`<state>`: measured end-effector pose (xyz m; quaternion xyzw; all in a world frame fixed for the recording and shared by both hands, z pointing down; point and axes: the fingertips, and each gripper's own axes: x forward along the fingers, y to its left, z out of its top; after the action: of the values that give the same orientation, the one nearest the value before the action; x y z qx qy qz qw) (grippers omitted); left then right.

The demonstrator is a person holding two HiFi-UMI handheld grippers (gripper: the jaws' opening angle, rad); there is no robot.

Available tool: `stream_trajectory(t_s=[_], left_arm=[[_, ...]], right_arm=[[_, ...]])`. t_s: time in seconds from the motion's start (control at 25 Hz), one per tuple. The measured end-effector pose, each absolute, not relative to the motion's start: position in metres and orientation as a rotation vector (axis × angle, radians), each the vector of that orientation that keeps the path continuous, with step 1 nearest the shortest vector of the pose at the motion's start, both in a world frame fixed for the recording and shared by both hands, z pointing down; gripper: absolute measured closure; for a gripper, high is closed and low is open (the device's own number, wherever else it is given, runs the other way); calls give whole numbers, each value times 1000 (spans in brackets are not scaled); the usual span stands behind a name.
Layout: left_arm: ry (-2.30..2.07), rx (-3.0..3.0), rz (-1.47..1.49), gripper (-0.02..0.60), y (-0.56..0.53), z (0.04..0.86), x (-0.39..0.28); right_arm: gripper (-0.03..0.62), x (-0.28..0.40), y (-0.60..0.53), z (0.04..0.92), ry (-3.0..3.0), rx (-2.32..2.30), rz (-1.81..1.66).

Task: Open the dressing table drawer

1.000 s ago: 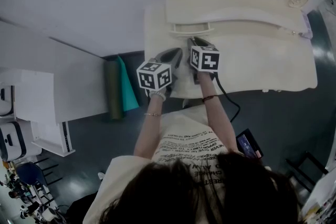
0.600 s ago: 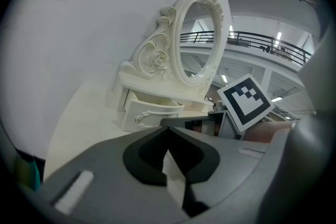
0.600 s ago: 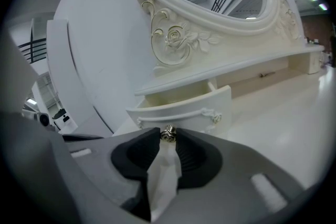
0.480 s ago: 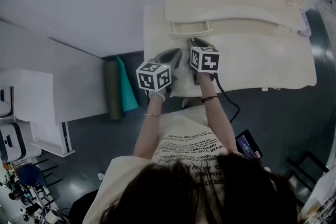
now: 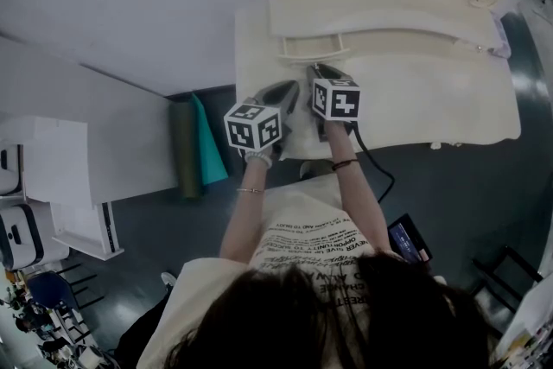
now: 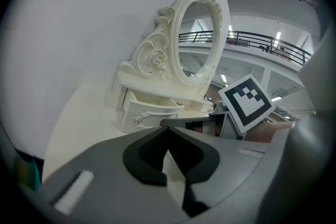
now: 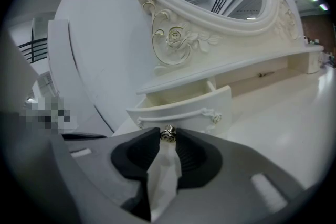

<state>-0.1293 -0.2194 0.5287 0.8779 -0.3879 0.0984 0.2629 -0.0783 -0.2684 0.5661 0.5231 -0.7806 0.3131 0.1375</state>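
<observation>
Drawer [image 5: 315, 46] stood part open at the worktop's [image 5: 432, 99] back left corner, straight ahead of the right gripper [image 7: 168, 135], which pinched its knob [image 7: 168, 133]; the left gripper [image 6: 167, 134], pressed together and empty, hung farther back.

Lettering: several lines of black capitals are printed on the front of the person's cream shirt [image 5: 309, 242] and appear upside down in the head view. The words "OPPORTUNITY TO" can be made out; the remaining lines are too small to read.

Signs: the left marker cube [image 5: 254, 124] and the right marker cube [image 5: 336, 98] each carry black-and-white square code patterns.
</observation>
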Motion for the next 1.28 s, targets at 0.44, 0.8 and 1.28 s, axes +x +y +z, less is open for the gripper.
stream_trajectory(t_s=[0.44, 0.8, 1.28], left_arm=[[-1040, 2374, 268, 584, -217, 529, -125], [-1034, 2374, 272, 583, -214, 531, -122], [-1030, 2378, 269, 584, -212, 531, -122]], right_arm=[[493, -78, -265, 565, -2264, 1507, 901], [493, -77, -262, 566, -2269, 1503, 896], [491, -79, -260, 565, -2289, 1491, 895]])
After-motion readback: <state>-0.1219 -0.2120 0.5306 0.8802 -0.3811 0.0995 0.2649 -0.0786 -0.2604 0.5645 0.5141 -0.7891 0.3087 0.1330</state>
